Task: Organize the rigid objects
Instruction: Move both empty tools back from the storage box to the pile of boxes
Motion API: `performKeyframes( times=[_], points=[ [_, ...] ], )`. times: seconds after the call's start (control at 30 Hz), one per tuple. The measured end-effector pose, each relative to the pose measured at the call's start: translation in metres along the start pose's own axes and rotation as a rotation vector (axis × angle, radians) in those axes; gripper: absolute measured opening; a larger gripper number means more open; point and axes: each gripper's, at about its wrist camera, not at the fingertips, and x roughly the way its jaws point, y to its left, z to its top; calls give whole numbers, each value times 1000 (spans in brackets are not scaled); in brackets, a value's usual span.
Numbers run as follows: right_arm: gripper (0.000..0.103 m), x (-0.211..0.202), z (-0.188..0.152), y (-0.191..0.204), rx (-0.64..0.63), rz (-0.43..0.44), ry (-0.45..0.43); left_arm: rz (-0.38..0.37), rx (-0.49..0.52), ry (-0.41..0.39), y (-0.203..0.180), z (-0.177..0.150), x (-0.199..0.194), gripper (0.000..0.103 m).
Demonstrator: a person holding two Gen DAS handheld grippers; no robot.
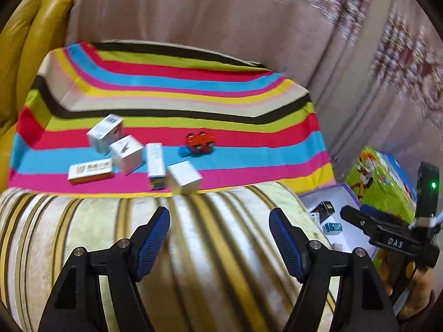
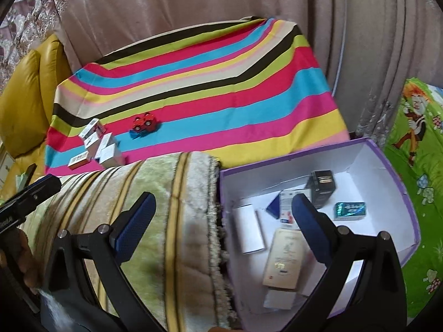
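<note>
Several small white boxes (image 1: 126, 153) and a red toy car (image 1: 200, 141) lie on a bright striped cloth (image 1: 193, 105); the boxes (image 2: 95, 146) and the car (image 2: 144, 124) also show in the right wrist view. My left gripper (image 1: 220, 238) is open and empty above a striped plush roll (image 1: 193, 249), short of the boxes. My right gripper (image 2: 224, 224) is open and empty over the edge of a purple-rimmed white box (image 2: 398, 193) that holds several small packages, among them a beige box (image 2: 282, 260), a black box (image 2: 321, 184) and a teal box (image 2: 350, 210).
A yellow leather cushion (image 1: 30, 55) stands at the left. Pink curtains (image 1: 221, 8) hang behind. A green cartoon-print sheet (image 2: 415, 166) lies right of the purple box. The right gripper's body (image 1: 393, 238) shows at the left view's right edge.
</note>
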Motion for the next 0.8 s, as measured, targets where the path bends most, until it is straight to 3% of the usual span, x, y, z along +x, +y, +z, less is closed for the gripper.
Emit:
performKeyframes(
  times=[0.3,0.63,0.8],
  points=[
    [99,19,5,39,-82,78,40,63,-166,40,52,3,5,75],
    [99,45,13,77,-154,139,85,145,-280,69,99,13,14,75],
    [98,56,15,91,-185,152,106,197,-284,96,115,24,26,75]
  ],
)
